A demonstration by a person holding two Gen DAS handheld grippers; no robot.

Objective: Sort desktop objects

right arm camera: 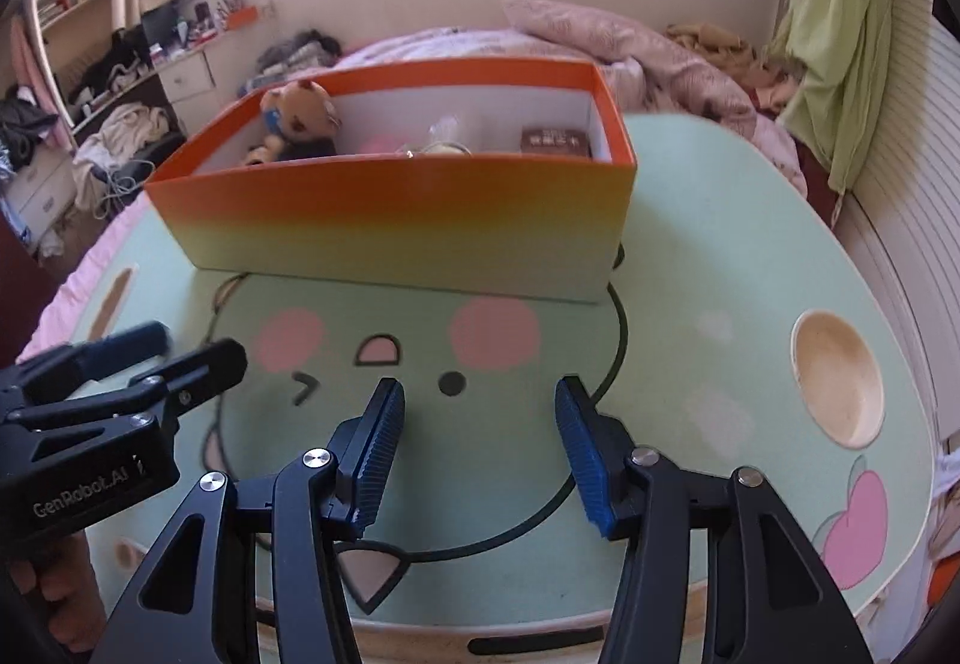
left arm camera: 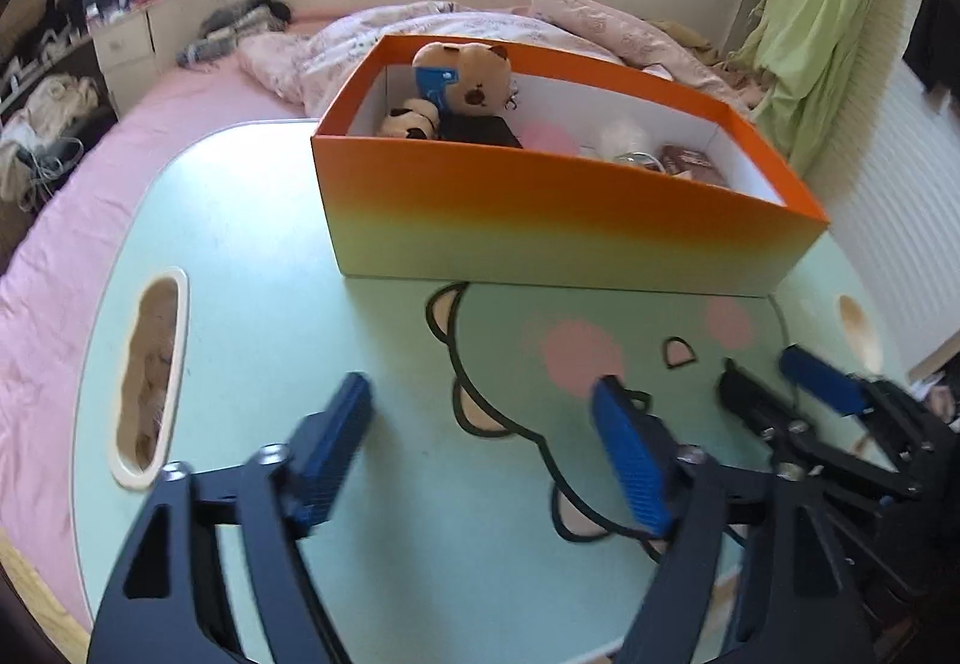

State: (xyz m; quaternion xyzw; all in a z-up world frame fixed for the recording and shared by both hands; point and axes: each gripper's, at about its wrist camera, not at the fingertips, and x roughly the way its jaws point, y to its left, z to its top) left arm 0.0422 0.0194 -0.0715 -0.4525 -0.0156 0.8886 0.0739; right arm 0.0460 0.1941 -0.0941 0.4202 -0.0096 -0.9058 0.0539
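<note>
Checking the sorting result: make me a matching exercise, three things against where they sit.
Things:
1. plush bear
2. brown booklet
3. orange box

Places:
A. on the green table, by its far edge
B. right end inside the box
C. left end inside the box

Pairs: 1-C, 2-B, 3-A
</note>
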